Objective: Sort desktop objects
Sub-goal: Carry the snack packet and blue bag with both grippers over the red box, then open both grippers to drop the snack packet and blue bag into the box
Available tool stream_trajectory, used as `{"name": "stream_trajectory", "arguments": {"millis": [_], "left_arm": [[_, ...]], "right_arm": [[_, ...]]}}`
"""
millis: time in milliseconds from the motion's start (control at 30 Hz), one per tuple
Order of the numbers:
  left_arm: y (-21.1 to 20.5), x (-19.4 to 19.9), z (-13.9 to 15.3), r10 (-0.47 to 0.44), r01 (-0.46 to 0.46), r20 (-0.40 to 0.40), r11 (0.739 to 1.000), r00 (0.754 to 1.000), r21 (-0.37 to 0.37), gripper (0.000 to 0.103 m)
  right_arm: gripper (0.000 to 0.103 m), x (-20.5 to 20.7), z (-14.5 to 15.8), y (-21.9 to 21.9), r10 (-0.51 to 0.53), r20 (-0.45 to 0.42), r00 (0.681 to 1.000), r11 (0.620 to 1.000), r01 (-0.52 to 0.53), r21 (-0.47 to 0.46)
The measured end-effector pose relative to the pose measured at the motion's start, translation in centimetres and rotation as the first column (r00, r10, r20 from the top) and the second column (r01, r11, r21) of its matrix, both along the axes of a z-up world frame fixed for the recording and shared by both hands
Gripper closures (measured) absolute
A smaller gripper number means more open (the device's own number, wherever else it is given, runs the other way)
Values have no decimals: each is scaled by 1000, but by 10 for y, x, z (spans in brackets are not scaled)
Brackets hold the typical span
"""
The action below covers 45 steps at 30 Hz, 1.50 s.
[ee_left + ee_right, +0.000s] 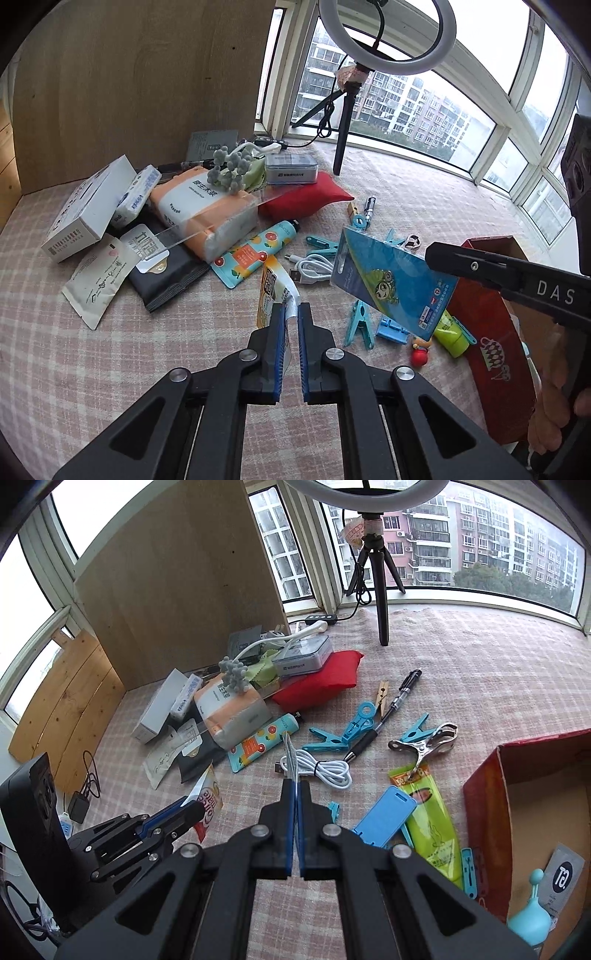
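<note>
Left wrist: your left tool (291, 308) pinches a yellow sachet (273, 291), your right tool (430, 254) pinches the blue card pack (391, 284), both above the table (55, 350). Carry each level to the red box (491, 325), release inside.

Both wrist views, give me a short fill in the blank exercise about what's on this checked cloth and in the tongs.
The right tongs pinch a ___ card packet.
The left tongs pinch a sachet printed Coffee ___.
The coiled USB cable is ___.
The cardboard box has ___ outer walls.
Missing: blue; mate; white; red.
</note>
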<state>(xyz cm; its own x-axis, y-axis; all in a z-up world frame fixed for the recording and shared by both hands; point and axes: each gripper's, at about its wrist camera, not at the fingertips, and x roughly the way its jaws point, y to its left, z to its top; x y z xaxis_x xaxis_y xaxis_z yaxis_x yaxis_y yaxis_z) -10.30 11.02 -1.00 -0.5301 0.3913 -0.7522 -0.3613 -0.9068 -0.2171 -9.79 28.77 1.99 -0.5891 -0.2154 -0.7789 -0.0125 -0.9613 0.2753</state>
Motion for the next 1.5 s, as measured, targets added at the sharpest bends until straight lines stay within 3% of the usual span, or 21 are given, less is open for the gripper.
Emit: {"name": "stream_trajectory", "arguments": {"millis": [400, 833, 1267, 1400, 1500], "left_arm": [[52, 34, 42, -80, 82, -69, 996, 994, 18, 97], [145, 89, 85, -248, 251, -137, 968, 959, 2, 97], [241, 120, 65, -383, 383, -86, 924, 920, -25, 97], [258, 122, 57, -398, 396, -51, 917, 916, -49, 89], [265, 125, 54, -401, 398, -44, 915, 915, -69, 89]], "right_arm": [[102, 45, 37, 36, -66, -62, 996, 997, 68, 31], [102, 130, 75, 127, -262, -129, 956, 949, 279, 144], [102, 189, 64, 200, -397, -134, 908, 886, 417, 202], [100, 197, 53, 217, -432, -120, 894, 873, 448, 194], [97, 199, 48, 224, -457, -104, 884, 863, 468, 189]]}}
